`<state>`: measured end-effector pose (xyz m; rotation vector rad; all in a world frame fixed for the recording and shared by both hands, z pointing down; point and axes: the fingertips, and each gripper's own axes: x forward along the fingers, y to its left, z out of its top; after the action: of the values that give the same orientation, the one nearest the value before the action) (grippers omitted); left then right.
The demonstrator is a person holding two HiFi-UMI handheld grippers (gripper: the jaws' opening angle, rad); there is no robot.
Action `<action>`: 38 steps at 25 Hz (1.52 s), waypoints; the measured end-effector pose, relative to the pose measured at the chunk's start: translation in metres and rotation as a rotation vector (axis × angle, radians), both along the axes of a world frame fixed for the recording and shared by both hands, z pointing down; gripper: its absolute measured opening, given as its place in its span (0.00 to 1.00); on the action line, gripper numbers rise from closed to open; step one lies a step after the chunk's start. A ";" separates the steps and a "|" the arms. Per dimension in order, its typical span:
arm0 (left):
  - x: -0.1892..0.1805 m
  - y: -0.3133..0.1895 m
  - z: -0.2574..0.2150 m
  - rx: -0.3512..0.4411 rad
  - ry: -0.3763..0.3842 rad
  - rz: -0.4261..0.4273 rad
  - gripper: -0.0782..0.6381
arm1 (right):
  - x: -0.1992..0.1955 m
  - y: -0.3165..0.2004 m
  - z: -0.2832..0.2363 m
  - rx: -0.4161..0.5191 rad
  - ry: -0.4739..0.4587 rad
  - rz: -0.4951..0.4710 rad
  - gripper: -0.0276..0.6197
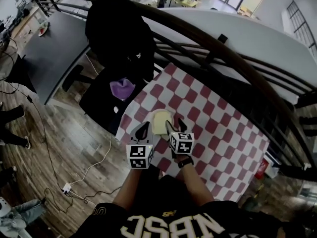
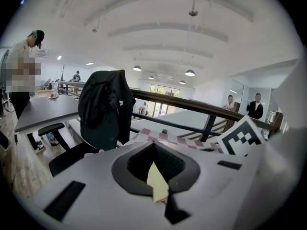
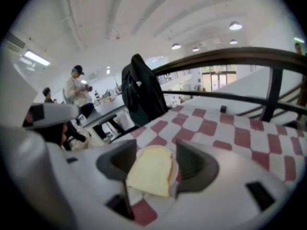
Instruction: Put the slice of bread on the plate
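Note:
A pale slice of bread point(image 1: 161, 121) lies on the red-and-white checked tablecloth point(image 1: 213, 128), near the table's left edge. In the right gripper view the bread point(image 3: 151, 171) rests flat on a small pale plate point(image 3: 176, 169), whose rim shows beside it. My right gripper point(image 3: 156, 150) is open, a jaw on either side of the slice and clear of it. In the head view that right gripper point(image 1: 174, 125) sits just right of the bread. My left gripper point(image 1: 144, 128) is just left of it. This left gripper point(image 2: 154, 145) is shut, tips together, with a corner of bread point(image 2: 157, 183) showing through the hollow.
A black office chair draped with a dark jacket point(image 1: 119, 38) stands beyond the table's left corner, a purple item point(image 1: 122, 89) on its seat. A curved dark railing point(image 1: 223, 48) runs behind the table. A white cable point(image 1: 99, 157) trails over the wooden floor at the left.

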<state>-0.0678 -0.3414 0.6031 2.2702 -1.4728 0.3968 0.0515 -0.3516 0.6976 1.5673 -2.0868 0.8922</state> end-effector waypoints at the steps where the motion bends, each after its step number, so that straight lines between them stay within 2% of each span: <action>1: 0.002 0.000 -0.006 0.017 0.002 0.002 0.13 | 0.000 0.001 -0.014 0.032 -0.002 -0.007 0.45; 3: 0.008 -0.001 -0.018 0.049 0.003 0.006 0.13 | 0.002 0.004 -0.045 0.105 0.000 -0.015 0.41; 8: 0.029 0.000 -0.050 0.133 0.009 0.029 0.13 | 0.010 0.010 -0.118 0.285 0.006 -0.034 0.22; 12: 0.045 0.008 -0.084 0.202 0.025 0.058 0.13 | 0.014 0.022 -0.164 0.383 0.010 -0.042 0.13; 16: 0.056 0.014 -0.115 0.280 0.034 0.074 0.13 | 0.018 0.030 -0.197 0.468 0.008 -0.049 0.07; 18: 0.061 0.018 -0.129 0.315 0.038 0.079 0.13 | 0.020 0.035 -0.211 0.502 0.005 -0.042 0.07; 26: 0.066 0.035 -0.152 0.378 0.041 0.083 0.13 | 0.025 0.050 -0.240 0.592 0.027 -0.049 0.07; 38: 0.057 0.041 -0.151 0.377 0.038 0.081 0.13 | 0.017 0.056 -0.228 0.558 0.035 -0.053 0.07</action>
<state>-0.0105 -0.3006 0.4523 2.6175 -1.5453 0.1013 0.0685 -0.2960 0.4695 1.7494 -2.4728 0.2613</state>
